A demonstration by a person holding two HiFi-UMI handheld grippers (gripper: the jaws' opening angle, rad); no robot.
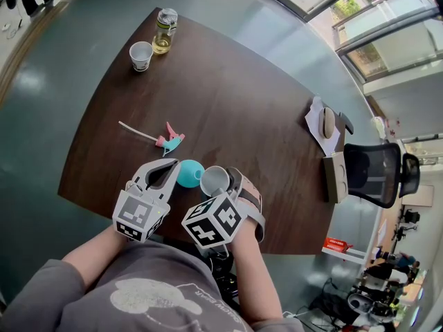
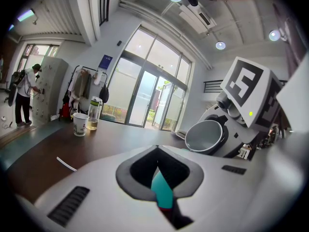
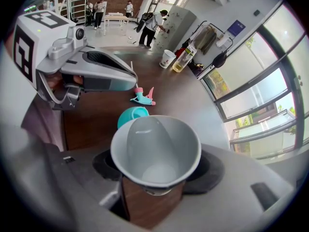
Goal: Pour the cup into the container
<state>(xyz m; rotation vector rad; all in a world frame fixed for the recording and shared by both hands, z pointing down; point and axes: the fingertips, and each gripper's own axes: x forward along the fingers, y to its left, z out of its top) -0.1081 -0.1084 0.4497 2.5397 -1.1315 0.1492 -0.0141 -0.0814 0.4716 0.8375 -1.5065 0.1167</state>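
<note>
A grey cup (image 1: 214,180) is clamped between the jaws of my right gripper (image 1: 225,187), just above the near part of the dark wooden table (image 1: 235,102). In the right gripper view the cup (image 3: 155,151) opens toward the camera and its inside shows only a pale bottom. A teal container (image 1: 187,173) sits on the table right beside the cup's rim. My left gripper (image 1: 171,171) is shut on the container's edge, and a teal sliver (image 2: 161,190) shows between its closed jaws. The cup (image 2: 205,137) hangs close on the right in the left gripper view.
A pink and teal spray trigger with a white tube (image 1: 168,141) lies just beyond the container. A paper cup (image 1: 140,55) and a bottle of yellowish liquid (image 1: 165,32) stand at the far corner. Papers and small items (image 1: 325,126) lie at the right edge, beside a black chair (image 1: 377,171).
</note>
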